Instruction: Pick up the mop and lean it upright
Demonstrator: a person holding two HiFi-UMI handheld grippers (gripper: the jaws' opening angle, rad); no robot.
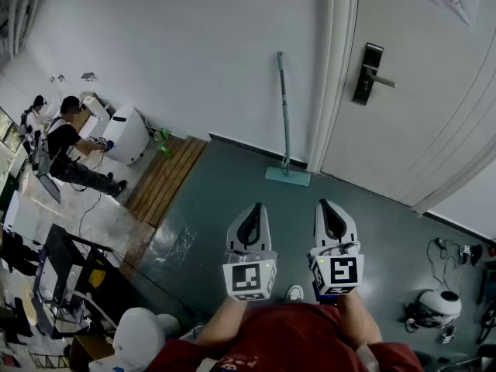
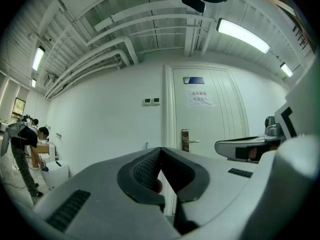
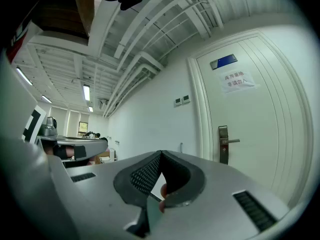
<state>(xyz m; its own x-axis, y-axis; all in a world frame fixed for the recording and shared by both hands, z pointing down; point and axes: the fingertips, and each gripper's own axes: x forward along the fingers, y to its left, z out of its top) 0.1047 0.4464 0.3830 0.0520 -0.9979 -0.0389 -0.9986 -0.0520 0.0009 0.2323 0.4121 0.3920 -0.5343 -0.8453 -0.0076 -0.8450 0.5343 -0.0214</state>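
Note:
The mop (image 1: 284, 115) stands upright against the white wall, just left of the door frame, with its teal flat head (image 1: 287, 176) on the grey floor. Both grippers hang well short of it, close to my body. My left gripper (image 1: 254, 206) is shut with nothing in it, its jaw tips meeting in the left gripper view (image 2: 160, 149). My right gripper (image 1: 325, 202) is also shut and empty, tips together in the right gripper view (image 3: 160, 152). Only the top of the mop handle (image 3: 181, 145) peeks above the right gripper's jaws.
A white door (image 1: 418, 91) with a dark lever handle (image 1: 370, 74) is right of the mop. Wooden slats (image 1: 167, 177), a white appliance (image 1: 128, 134) and seated people (image 1: 70, 142) are at the left. A white helmet-like object (image 1: 438, 304) and cables lie at the right.

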